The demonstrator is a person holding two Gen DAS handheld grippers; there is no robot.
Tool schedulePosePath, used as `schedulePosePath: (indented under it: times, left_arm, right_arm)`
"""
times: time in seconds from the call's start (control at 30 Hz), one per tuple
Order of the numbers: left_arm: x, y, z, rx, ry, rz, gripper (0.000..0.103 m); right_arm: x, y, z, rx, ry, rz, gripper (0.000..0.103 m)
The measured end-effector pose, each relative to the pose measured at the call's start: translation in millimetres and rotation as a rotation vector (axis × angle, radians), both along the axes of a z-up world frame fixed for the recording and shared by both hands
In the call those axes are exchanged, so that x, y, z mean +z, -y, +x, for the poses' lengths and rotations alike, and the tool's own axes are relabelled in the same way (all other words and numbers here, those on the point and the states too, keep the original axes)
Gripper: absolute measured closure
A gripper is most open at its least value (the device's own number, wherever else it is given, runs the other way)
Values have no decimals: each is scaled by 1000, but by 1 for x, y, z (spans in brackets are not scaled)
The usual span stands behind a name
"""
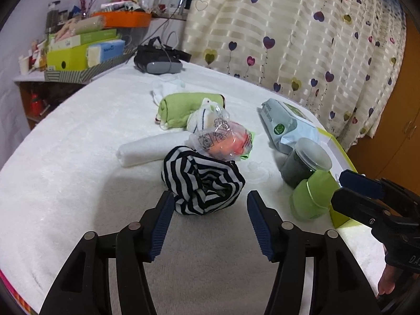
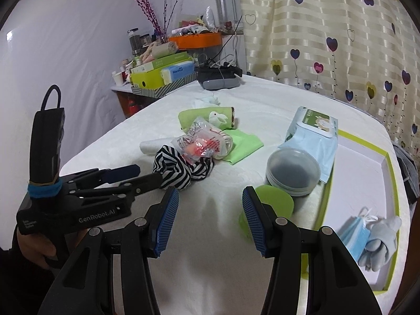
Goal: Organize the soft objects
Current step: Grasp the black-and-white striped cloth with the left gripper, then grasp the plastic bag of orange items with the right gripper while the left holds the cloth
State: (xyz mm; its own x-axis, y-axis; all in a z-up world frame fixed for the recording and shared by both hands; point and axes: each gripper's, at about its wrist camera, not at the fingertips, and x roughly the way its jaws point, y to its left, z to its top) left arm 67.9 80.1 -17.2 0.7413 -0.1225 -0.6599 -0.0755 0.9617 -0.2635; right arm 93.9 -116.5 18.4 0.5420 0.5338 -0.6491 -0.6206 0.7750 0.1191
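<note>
Bare towel point(image 2: 210, 236) before claws; green jar point(image 2: 273, 202) crowds the right.

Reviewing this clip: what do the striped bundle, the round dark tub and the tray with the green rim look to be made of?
Striped bundle: soft knit fabric, matte; it crumples into loose folds. Round dark tub: plastic, probably, with a glossy translucent lid that shows dark contents. Tray: looks like cardboard or thin board, with a flat white floor, low straight walls and a green rim; the finish is hard to judge.
</note>
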Motion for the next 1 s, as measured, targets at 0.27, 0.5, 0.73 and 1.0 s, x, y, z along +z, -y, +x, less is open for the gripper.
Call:
schedulePosePath:
  times: [0.27, 0.5, 0.73, 1.0]
  left_arm:
    - [-17, -2, 17, 1, -45, -13, 44]
    - [-22, -7, 22, 6, -45, -50, 63]
    - [-20, -21, 13, 29, -29, -55, 92]
    - [-13, -41, -1, 65, 9, -70, 92]
  right_arm:
    - [-6, -9, 7, 13, -16, -16, 51]
    - [-8, -16, 16, 14, -30, -18, 51]
    - [-9, -31, 28, 20, -36, -29, 51]
    - [-17, -58, 49, 2, -67, -58, 51]
